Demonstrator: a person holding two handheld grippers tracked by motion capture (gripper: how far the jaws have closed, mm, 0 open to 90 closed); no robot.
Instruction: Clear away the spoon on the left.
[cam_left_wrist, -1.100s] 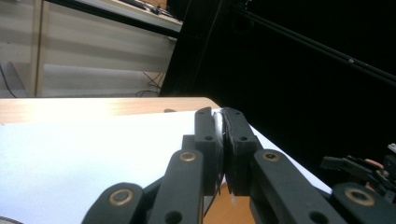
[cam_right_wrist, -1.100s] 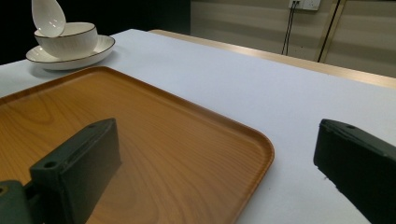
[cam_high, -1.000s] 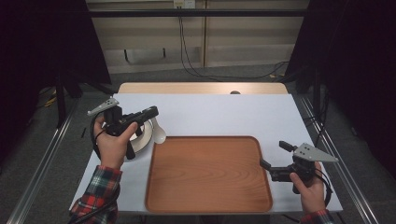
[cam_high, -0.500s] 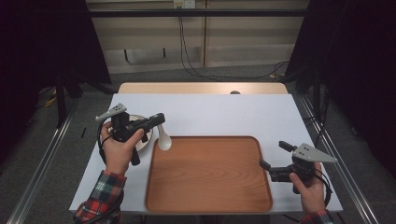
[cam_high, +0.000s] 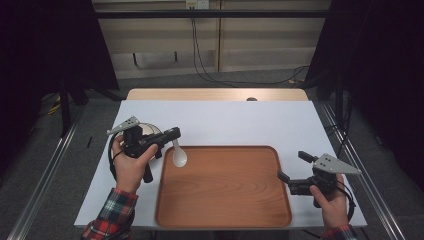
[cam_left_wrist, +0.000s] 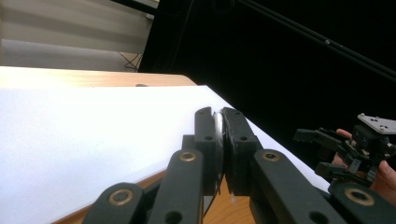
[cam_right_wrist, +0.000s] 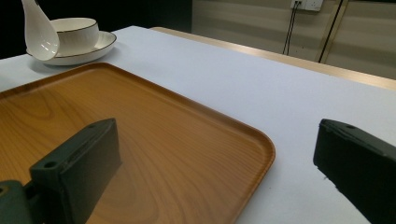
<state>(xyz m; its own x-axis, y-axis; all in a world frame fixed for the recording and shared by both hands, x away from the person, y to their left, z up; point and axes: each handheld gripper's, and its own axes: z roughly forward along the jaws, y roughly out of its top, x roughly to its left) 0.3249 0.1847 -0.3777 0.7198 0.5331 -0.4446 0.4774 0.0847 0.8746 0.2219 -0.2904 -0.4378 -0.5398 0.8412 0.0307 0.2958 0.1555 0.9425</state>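
I am holding my right gripper (cam_high: 291, 169) wide open and empty beside the wooden tray (cam_high: 225, 210). My left gripper (cam_high: 175, 134) is clamping a white spoon (cam_high: 179, 156) by its handle, the scoop hanging over the tray's near-left corner. My hand is partly hiding the bowl (cam_right_wrist: 74, 31) on its saucer (cam_right_wrist: 100, 49).

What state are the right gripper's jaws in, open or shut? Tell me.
Open. The right gripper has its two jaws standing wide apart with nothing between them, beside the wooden tray; its own view shows bare tray and table between them.
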